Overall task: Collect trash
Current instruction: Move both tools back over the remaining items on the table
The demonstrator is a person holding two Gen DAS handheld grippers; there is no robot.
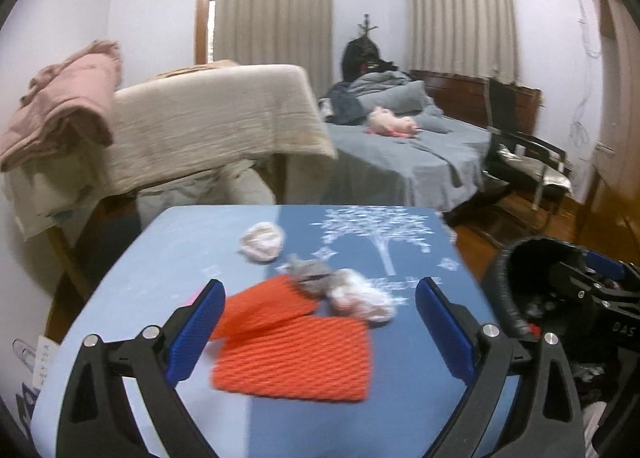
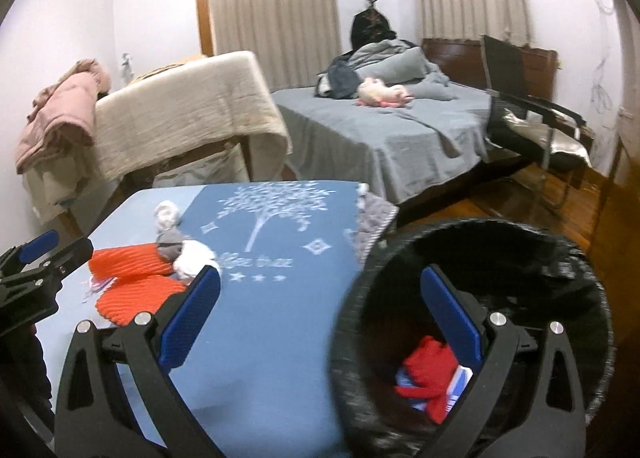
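Two orange foam nets (image 1: 296, 358) lie on the blue table (image 1: 160, 258), overlapping. A grey crumpled wad (image 1: 310, 272) and a white crumpled wad (image 1: 360, 296) rest at their far edge. Another pale wad (image 1: 262, 242) sits farther back. My left gripper (image 1: 320, 286) hovers just above this pile, open wide and holding nothing. At the table's right stands a black bin (image 2: 480, 226) with red trash (image 2: 428, 370) inside. My right gripper (image 2: 320, 272) is open, empty, and straddles the bin's near-left rim without pressing it. It also shows in the left wrist view as the right gripper (image 1: 588, 282).
Behind the table a rack draped with a beige blanket (image 1: 208, 122) and pink cloth (image 1: 68, 98) stands on the left. A grey bed (image 1: 400, 154) with a pink plush toy is at the back. A black chair (image 1: 524, 154) stands on the wooden floor to the right.
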